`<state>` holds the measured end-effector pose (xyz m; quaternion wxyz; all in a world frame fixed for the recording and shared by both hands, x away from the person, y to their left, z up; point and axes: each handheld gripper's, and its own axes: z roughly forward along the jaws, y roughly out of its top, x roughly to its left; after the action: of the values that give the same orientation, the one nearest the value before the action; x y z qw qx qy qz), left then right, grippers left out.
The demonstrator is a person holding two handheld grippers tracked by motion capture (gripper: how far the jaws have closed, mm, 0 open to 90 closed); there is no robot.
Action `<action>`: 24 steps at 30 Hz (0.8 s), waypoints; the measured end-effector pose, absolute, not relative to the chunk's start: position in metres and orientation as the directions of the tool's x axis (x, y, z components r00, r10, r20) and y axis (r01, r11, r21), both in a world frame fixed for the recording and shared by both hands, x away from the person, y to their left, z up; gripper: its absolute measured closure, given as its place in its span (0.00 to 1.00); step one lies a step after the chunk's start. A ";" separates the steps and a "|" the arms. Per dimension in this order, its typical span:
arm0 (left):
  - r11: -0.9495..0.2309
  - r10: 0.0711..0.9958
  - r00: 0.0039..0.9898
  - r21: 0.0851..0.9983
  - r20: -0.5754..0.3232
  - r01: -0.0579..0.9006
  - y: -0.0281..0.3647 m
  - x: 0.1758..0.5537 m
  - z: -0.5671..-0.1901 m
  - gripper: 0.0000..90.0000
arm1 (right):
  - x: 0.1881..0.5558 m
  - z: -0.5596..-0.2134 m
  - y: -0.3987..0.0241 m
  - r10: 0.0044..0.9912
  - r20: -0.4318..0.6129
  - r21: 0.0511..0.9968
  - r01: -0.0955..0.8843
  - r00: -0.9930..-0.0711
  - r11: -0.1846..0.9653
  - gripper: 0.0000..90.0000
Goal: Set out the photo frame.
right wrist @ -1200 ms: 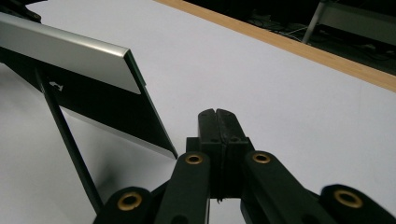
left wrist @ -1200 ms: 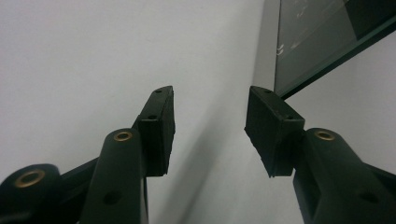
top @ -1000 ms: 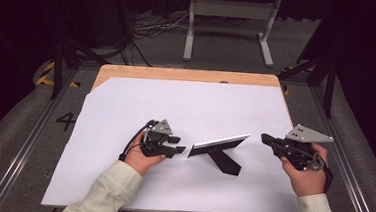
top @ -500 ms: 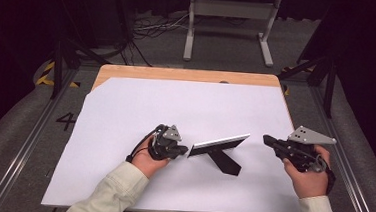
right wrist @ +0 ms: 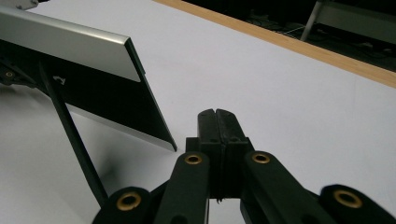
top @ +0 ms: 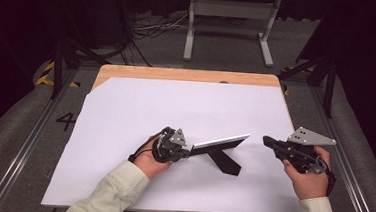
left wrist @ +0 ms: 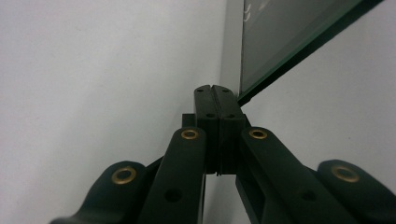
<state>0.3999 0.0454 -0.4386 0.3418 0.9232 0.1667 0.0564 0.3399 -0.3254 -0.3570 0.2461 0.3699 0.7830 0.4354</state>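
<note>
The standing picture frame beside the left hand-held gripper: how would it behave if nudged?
The picture frame looks rigid, with a flat glazed front and metal edge. It leans on one thin back strut, so a push would probably tip or slide it on the smooth white table cover. Its glass looks fragile.

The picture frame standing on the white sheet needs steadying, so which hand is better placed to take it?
Left, probably. The left gripper sits shut right at the picture frame end; the right gripper, also shut, is apart from it.
</note>
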 end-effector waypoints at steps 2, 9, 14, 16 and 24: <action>-0.714 0.329 0.944 0.649 -0.020 0.262 0.044 0.399 -0.439 1.00 | 0.340 -0.356 -0.325 0.792 -0.062 0.864 0.365 -0.607 0.348 1.00; -0.758 0.237 0.971 0.623 -0.014 0.193 0.034 0.390 -0.439 1.00 | 0.339 -0.354 -0.324 0.788 -0.047 0.862 0.374 -0.614 0.343 1.00; -0.777 0.196 0.980 0.608 -0.015 0.165 0.030 0.385 -0.437 1.00 | 0.337 -0.352 -0.324 0.782 -0.031 0.861 0.380 -0.623 0.338 1.00; -0.779 0.184 0.983 0.606 -0.023 0.160 0.027 0.382 -0.437 1.00 | 0.337 -0.351 -0.324 0.779 -0.028 0.860 0.382 -0.626 0.338 1.00; -0.798 0.130 0.991 0.590 -0.024 0.119 0.020 0.375 -0.435 1.00 | 0.336 -0.348 -0.324 0.766 0.013 0.851 0.409 -0.643 0.329 1.00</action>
<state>0.3747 0.0204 -0.4350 0.3107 0.9482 0.0659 0.0090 0.3355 -0.3237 -0.3483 0.2009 0.3720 0.7900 0.4440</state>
